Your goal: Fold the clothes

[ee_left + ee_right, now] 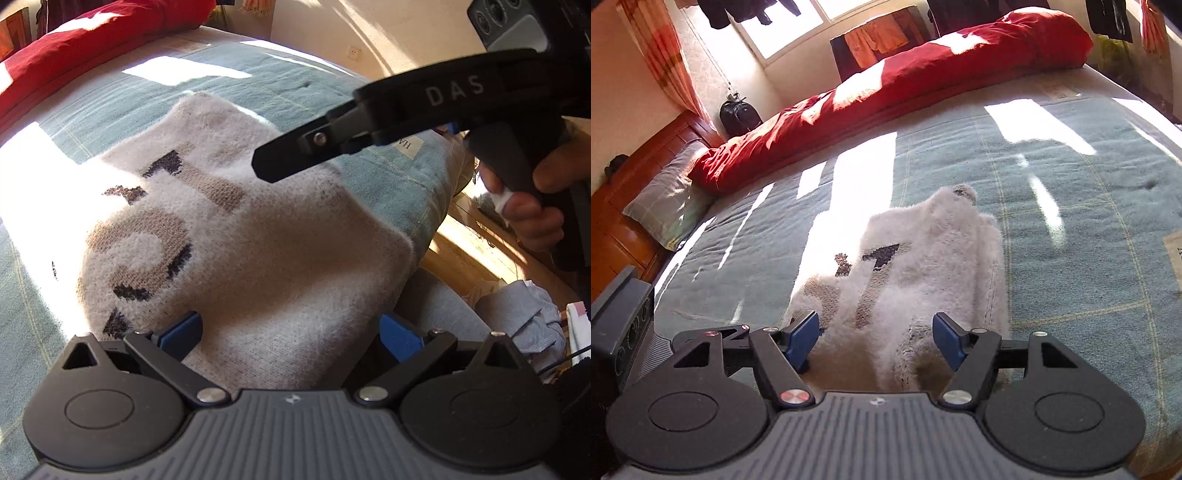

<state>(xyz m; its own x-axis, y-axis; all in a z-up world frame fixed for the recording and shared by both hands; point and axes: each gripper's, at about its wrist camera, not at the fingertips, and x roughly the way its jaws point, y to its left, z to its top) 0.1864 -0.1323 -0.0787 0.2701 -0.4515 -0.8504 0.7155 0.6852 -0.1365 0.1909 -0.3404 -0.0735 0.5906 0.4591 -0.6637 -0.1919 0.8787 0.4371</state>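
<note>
Two blue-padded fingers of the left gripper (pixel 291 336) stood spread wide in the left wrist view, nothing pinched between them, above the near edge of a fuzzy white sweater (pixel 258 251). That knit, patterned with tan and black letter shapes, lay folded into a rough rectangle on the bed (pixel 332 96), whose teal blanket was coarse and crossed by thin yellow lines. Far right, a hand (pixel 535 206) clutched the pistol handle of the right gripper (pixel 314 147), its black finger reaching left over the sweater's far right part. A crumpled grey-blue garment (pixel 524 314) sat at the near right, off the bed.

From the right wrist view, the right gripper (pixel 875 339) pointed down at the sweater (pixel 923 258), jaws parted and empty, pads clear of the fluffy cloth. A red quilt (pixel 923 66) lay bunched along the bed's far side, beside a grey pillow (pixel 665 199) at far left.
</note>
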